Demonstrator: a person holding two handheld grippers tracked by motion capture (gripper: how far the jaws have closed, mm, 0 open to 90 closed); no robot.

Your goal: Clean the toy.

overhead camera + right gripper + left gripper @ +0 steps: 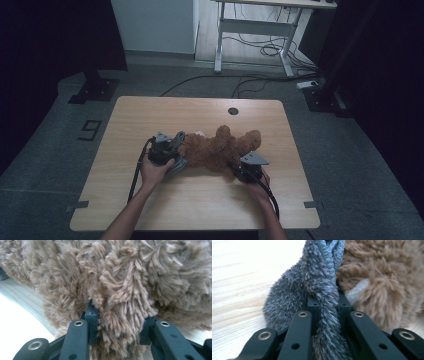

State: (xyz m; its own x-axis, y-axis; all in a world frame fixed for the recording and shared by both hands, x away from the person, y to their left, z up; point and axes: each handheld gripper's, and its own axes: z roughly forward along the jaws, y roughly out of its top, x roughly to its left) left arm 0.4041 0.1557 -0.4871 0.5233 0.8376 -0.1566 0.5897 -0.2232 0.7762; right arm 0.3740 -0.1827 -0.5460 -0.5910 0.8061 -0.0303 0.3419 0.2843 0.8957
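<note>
Across the middle of the pale wooden table (125, 200), the shaggy brown plush teddy bear (220, 147) lies lengthwise between my hands, my left gripper (176, 150) clamped on its fuzzy grey scarf (322, 285), my right gripper (239, 170) pinching brown fur.

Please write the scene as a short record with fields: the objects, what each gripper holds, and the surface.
main object: brown plush bear, lying on the table
second object: grey fuzzy cloth, against the bear's left end
left gripper: shut on a fold of the grey fuzzy cloth
right gripper: shut on a tuft of the bear's brown fur
surface: light wooden table
</note>
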